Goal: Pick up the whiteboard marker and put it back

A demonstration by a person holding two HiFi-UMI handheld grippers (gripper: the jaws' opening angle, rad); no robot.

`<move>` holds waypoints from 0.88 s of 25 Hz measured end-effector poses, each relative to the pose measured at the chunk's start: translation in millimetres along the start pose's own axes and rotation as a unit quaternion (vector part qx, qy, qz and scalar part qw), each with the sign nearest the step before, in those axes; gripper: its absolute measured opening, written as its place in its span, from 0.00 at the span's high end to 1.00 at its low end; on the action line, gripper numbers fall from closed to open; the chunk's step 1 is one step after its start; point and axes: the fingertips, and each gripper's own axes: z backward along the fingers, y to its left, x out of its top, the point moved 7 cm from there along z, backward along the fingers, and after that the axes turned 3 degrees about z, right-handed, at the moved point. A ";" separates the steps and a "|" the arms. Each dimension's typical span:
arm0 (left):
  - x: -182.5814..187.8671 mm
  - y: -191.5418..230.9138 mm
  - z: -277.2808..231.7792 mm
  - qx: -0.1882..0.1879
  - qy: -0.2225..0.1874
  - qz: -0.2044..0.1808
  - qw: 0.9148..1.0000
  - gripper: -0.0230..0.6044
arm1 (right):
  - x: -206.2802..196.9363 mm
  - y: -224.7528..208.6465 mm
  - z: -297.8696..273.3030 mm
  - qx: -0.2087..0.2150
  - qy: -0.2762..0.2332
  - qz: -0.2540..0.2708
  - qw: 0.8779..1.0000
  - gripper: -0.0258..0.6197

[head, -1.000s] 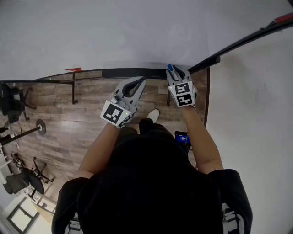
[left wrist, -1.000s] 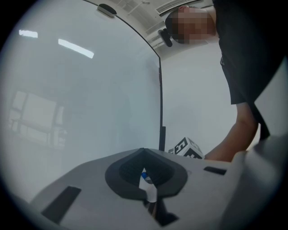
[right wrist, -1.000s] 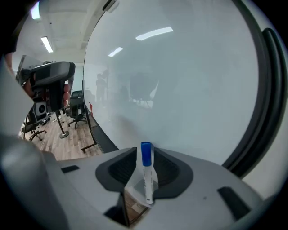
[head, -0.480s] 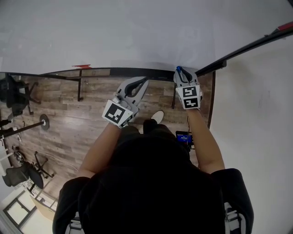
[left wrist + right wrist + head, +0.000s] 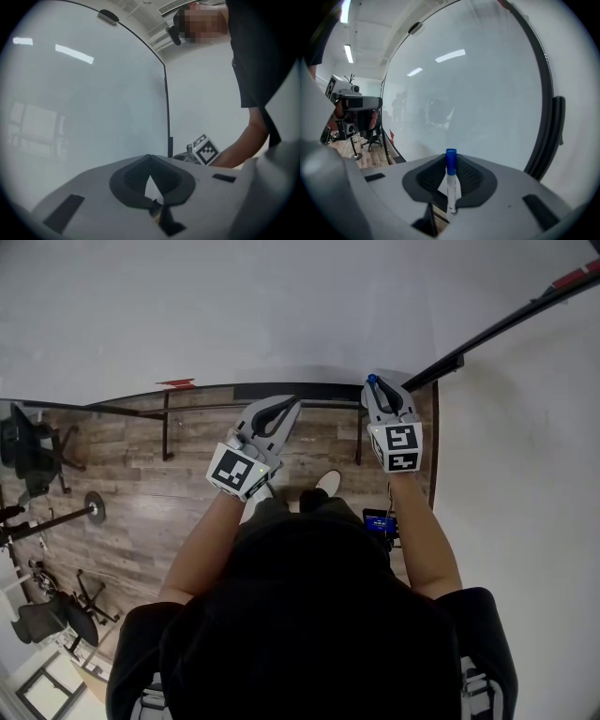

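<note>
- Before the whiteboard (image 5: 487,89), on my right: the right hand-held gripper (image 5: 451,161). Its jaws had just been closing, and I read them as clamped on the whiteboard marker (image 5: 450,187).
- Whiteboard marker: white barrel, blue cap. It was held lengthwise between the pads, with the cap poking past the jaw tips toward the board. I could not tell whether it touched the board.
- Left hand-held gripper (image 5: 149,161): jaw tips drawn together, nothing between them. It pointed at the board, beside the right one.
- Black rail (image 5: 281,390): ran along the board's lower edge.
- Wooden floor (image 5: 141,493): lay below, with an office chair (image 5: 33,442) far left.
</note>
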 end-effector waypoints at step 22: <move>81.3 34.9 94.0 -0.004 -0.027 -0.040 0.999 0.96 | 175.7 100.2 70.7 0.104 -0.154 -0.011 0.983 0.86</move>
